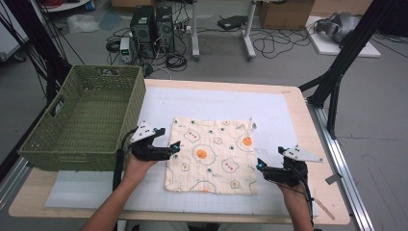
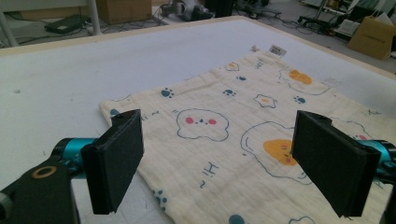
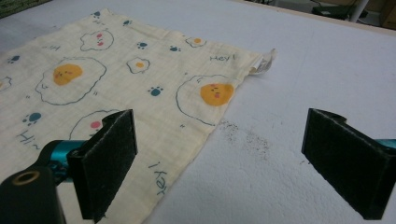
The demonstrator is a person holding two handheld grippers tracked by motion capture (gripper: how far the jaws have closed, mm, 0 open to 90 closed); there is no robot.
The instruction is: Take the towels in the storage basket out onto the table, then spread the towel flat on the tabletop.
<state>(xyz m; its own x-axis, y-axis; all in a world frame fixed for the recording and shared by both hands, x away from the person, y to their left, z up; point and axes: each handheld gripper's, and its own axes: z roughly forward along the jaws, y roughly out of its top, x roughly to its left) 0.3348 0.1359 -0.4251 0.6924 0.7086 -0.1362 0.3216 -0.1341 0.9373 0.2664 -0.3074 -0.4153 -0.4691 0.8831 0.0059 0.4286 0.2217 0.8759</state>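
The work in hand is judged to be the handling of a square cream muslin cloth printed with fried eggs and paw marks [image 1: 210,155], which is spread flat and unfolded on the white mat of the table [image 1: 288,120]. No fold has been made and no edge is lifted, so the handling is judged to be at its start, or a spreading step is just finished; which of the two cannot be told. A fold or a move into the basket, if either is intended, is left undone.

Nearest the person, the left tool [image 1: 175,147] is held at the cloth's left edge, a little nearer than its middle. Its jaws stand wide apart and nothing is pinched; in the left gripper view [image 2: 217,163] the cloth's left border is seen low between them, untouched by the pads.

The right tool [image 1: 260,166] is held just beside the cloth's right edge, toward the near right corner. Its jaws are likewise spread and empty; in the right gripper view [image 3: 219,161] the right edge of the cloth [image 3: 116,84] runs up between them, the left pad hanging over fabric and the right over bare mat.

Farther off, a small white label [image 1: 253,125] is seen at the far right corner of the cloth. At the far left of the table, a green woven basket [image 1: 33,144] stands empty, well apart from the cloth.
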